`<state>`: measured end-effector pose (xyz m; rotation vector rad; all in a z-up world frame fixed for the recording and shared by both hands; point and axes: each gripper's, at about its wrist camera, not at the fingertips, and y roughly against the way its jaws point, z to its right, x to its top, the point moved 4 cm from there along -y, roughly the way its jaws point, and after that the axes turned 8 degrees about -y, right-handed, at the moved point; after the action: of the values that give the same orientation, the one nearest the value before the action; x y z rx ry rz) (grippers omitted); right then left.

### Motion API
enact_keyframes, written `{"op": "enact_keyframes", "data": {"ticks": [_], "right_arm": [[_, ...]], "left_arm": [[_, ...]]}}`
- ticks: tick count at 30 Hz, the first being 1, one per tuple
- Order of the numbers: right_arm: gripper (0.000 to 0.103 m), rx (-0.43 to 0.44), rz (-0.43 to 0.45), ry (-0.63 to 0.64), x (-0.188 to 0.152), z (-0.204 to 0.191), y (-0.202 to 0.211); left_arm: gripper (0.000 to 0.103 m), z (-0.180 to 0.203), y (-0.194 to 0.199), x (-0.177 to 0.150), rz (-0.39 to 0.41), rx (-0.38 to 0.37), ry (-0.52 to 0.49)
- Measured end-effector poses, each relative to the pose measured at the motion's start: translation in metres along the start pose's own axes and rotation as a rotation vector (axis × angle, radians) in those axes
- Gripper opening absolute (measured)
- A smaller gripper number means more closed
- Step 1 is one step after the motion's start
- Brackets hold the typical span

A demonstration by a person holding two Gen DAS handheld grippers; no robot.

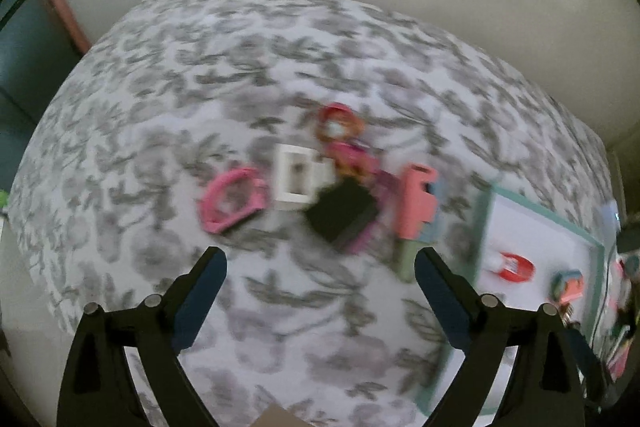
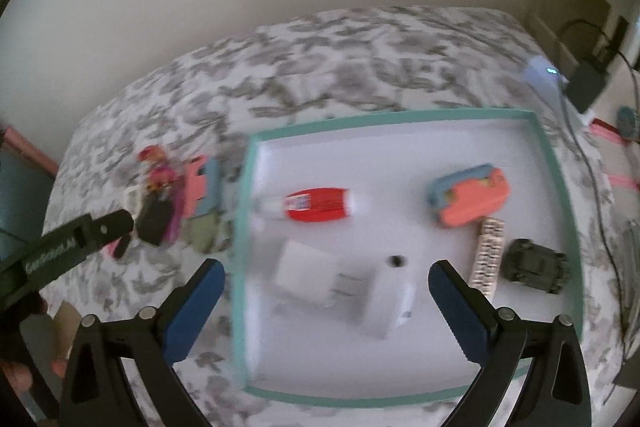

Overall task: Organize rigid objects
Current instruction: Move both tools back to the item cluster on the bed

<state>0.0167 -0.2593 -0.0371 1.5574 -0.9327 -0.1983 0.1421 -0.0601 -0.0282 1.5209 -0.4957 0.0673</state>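
Observation:
In the left wrist view my left gripper (image 1: pixel 320 259) hangs open over the leaf-patterned bedspread (image 1: pixel 260 59), nothing between its fingers. Just beyond it lie a pink ring frame (image 1: pixel 230 201), a white square frame (image 1: pixel 296 173), a black block (image 1: pixel 340 213), a red ring (image 1: pixel 338 121) and a coral comb-shaped piece (image 1: pixel 416 201). My right gripper (image 2: pixel 326 271) is open above the teal-rimmed tray (image 2: pixel 240 227). The tray holds a red-and-white tube (image 2: pixel 316 205), a white charger (image 2: pixel 308 275), a coral-and-blue case (image 2: pixel 470 195) and a dark green toy vehicle (image 2: pixel 534 265).
A wall runs behind the bed. Off the bed's right edge are cables, a black adapter (image 2: pixel 588 83) and a white device with a blue light (image 2: pixel 540 71). A hand (image 2: pixel 16 375) shows at the lower left. Both views are blurred.

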Motion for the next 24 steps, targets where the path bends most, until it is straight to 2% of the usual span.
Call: {"op": "enact_keyframes", "data": {"ticks": [11,19,24], "right_arm": [[0.103,0.086,-0.036,0.11,-0.015,-0.061,-0.019],[0.103,0.106,-0.044,0.214,-0.024,-0.1,-0.036],[0.103,0.088,-0.046,0.23,-0.022,-0.103,-0.048]], "left_arm": [[0.095,-0.085,-0.004,-0.005,-0.006,0.039,0.174],[0.095,-0.115,-0.015,-0.01,-0.031,0.034,0.23],[0.095,-0.12,-0.028,-0.01,-0.058,0.015,0.237]]}}
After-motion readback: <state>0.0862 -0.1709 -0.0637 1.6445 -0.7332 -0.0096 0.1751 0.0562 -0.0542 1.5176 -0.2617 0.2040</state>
